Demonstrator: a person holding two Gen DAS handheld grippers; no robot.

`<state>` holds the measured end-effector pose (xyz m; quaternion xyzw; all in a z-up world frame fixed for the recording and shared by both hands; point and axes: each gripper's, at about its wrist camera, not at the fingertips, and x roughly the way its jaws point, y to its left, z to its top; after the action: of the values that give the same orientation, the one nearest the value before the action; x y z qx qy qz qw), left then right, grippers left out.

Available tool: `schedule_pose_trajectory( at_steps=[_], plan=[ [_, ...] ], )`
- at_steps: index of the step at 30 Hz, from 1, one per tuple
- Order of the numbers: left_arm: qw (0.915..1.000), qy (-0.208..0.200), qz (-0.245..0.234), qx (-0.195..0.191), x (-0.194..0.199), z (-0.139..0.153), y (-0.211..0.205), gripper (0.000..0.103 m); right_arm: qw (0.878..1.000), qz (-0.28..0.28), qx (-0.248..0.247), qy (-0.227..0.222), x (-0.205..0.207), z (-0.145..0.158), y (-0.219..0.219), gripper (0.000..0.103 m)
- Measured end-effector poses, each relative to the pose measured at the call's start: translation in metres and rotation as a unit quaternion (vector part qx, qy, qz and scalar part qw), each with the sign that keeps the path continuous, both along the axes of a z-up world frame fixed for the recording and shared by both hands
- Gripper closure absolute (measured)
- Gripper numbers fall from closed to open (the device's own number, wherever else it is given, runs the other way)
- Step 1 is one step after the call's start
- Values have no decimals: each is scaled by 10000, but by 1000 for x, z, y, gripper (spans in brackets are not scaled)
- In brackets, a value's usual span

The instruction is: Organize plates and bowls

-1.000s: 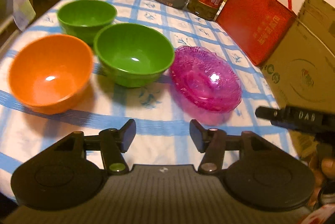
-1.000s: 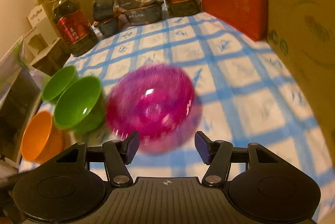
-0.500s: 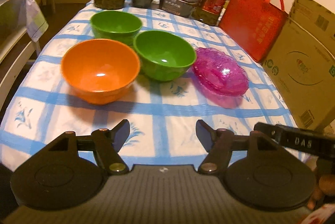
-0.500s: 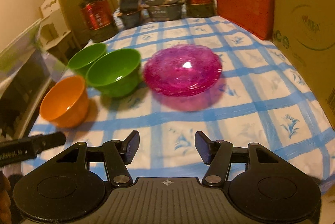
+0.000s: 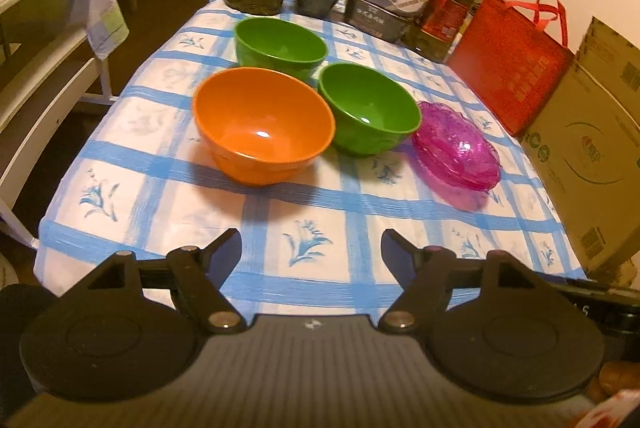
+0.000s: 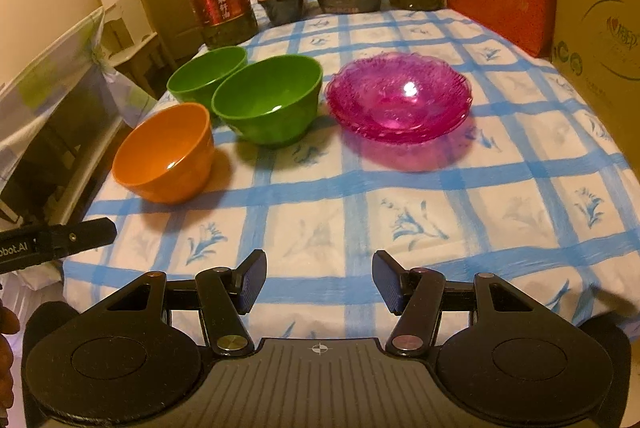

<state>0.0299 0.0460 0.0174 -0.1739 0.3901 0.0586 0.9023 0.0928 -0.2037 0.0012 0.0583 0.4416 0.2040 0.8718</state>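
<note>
Left gripper (image 5: 311,248): gaping wide, holding nothing, hanging over the near table edge.
Right gripper (image 6: 319,282): also spread wide and empty.
Orange bowl (image 5: 264,124): sitting left of the near green bowl (image 5: 370,108), straight ahead of the left gripper, nearer it.
Pink plates (image 6: 398,98): stacked right of that green bowl, facing the right gripper.

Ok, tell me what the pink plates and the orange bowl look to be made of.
Pink plates: clear tinted glass or hard plastic, glossy; see-through, embossed pattern, scalloped rims. Orange bowl: opaque plastic, probably melamine, smooth semi-gloss; even colour, soft highlight inside.
</note>
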Motion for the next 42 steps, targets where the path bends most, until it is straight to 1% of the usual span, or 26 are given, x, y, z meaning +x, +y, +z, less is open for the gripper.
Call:
schedule_pose_trajectory(
  at_steps=[7,18,31,42],
  plan=[
    [9999,-70,139,13,-7,3,11,29,9998,170,88,27,-3,0,11,44],
    [9998,28,166,94,-7,4,16,29,9993,365,45,-19,-4,1,29,44],
    [9998,67,178,98,-8,3,17,27,9991,426,-33,-27,-3,1,35,44],
    [9998,50,167,53,0,3,23,27,9988,483,-13,-39,8,3,48,44]
  ],
)
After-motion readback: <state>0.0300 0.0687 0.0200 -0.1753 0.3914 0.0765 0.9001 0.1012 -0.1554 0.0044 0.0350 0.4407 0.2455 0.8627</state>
